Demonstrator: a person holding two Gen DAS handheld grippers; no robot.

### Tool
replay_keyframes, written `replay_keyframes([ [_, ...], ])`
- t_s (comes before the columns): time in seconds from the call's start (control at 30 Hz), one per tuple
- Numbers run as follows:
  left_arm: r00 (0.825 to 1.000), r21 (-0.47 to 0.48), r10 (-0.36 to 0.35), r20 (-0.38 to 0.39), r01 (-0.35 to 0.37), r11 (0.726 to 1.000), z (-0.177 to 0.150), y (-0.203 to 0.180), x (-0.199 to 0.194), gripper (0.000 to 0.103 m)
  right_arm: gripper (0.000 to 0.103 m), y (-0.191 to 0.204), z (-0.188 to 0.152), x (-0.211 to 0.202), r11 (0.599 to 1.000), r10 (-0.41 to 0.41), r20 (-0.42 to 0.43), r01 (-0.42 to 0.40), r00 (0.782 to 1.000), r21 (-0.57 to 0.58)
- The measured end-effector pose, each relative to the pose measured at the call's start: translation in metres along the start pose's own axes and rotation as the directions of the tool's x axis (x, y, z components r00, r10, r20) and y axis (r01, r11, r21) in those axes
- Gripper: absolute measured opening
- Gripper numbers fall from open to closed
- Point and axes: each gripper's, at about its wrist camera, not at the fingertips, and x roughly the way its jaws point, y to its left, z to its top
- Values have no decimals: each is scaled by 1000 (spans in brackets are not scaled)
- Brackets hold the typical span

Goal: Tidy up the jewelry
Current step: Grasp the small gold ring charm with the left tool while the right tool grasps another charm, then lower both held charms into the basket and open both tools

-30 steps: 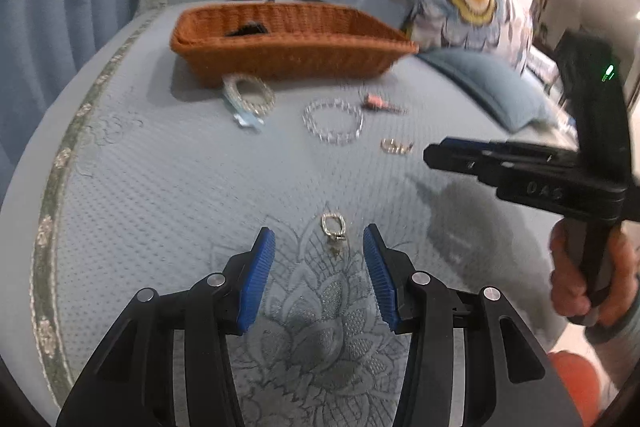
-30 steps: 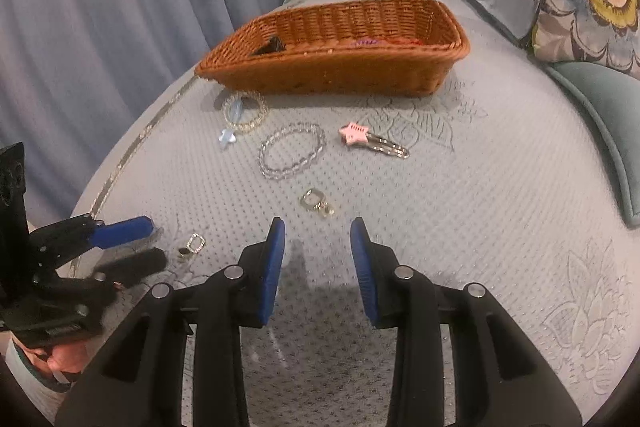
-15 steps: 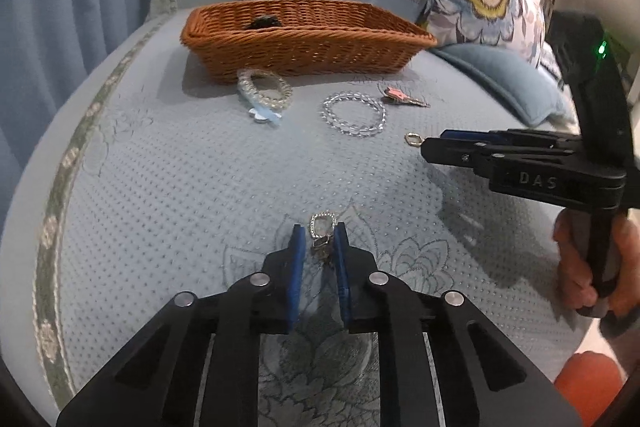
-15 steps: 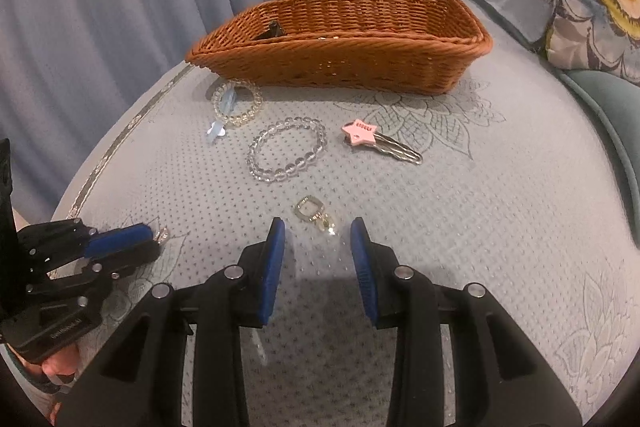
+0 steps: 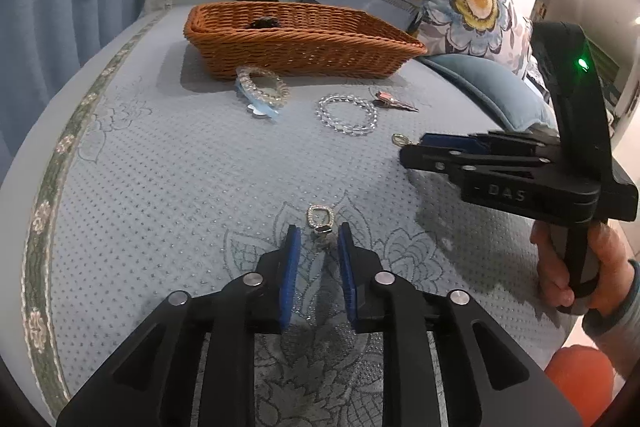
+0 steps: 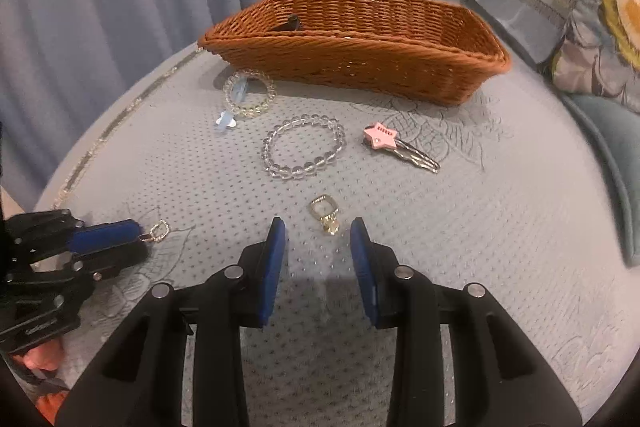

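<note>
My left gripper (image 5: 318, 241) has its blue pads close on either side of a small silver earring (image 5: 320, 223) on the blue bedspread; a narrow gap shows and I cannot tell whether the pads touch it. It also shows in the right wrist view (image 6: 160, 230). My right gripper (image 6: 318, 233) is open, its pads astride a gold earring (image 6: 326, 213) just ahead of the tips. A brown wicker basket (image 6: 360, 43) stands at the back.
Between the grippers and the basket lie a clear bead bracelet (image 6: 304, 147), a bracelet with a blue charm (image 6: 248, 95) and a pink star hair clip (image 6: 394, 143). Floral pillows (image 5: 472, 3) lie to the right. A curtain hangs on the left.
My left gripper has narrowed from wide open onto the silver earring. My right gripper has moved forward to the gold earring, staying open.
</note>
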Motion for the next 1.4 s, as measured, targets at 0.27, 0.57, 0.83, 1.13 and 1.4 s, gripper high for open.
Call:
replay_keyframes([
  [0.27,999,38,33,-2,-33,999,3,-7,6,24,9,10,-1,4,999,-24,15,24,1000,-40],
  [0.57,997,63,71,31,-73,995,4,-9,4,7,9,2,-5,-13,1000,14,50,-15,999,12],
  [0.83,991,43,44,125,-49,998,16,-8,-24,7,9,-2,1,-49,999,33,105,-36,994,32],
  [1.13,968,75,6,251,-26,997,63,-11,-55,7,9,-20,47,-88,996,56,212,-70,976,57],
  [1.4,951,96,-24,308,-6,995,139,-5,-36,7,9,-51,122,-73,992,55,256,-81,965,92],
])
